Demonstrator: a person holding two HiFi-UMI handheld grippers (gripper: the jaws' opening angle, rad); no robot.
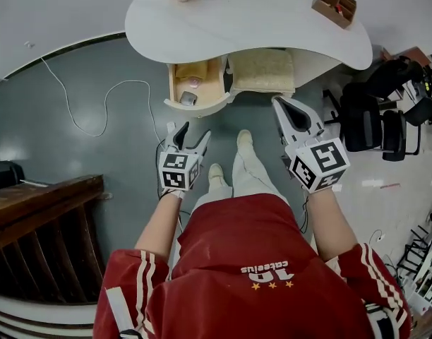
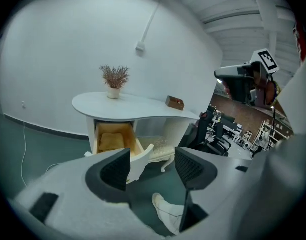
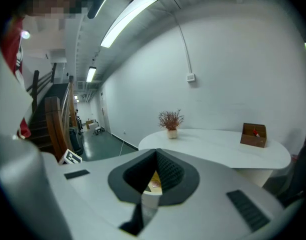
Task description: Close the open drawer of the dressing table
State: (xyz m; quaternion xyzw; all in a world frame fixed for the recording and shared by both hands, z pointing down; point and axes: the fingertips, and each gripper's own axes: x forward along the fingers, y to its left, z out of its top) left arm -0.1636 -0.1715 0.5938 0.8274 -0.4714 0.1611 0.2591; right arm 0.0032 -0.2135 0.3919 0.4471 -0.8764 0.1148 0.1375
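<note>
Gaping open, the drawer (image 1: 209, 107) holds a pink item (image 1: 194, 82) and grey item (image 1: 188, 98).

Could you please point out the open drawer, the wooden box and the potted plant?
open drawer (image 1: 203, 109): head view, on its white front panel.
wooden box (image 3: 253, 141): right gripper view, on its front face.
potted plant (image 2: 113, 92): left gripper view, on its pot.

Staged room within a lab or office hall: a white desk (image 1: 258, 16) is standing on painted grey floor (image 1: 96, 69) against bare walls (image 2: 68, 49), tube lights (image 3: 129, 15) are glowing overhead, office chairs (image 1: 375, 122) are crowding one side.
</note>
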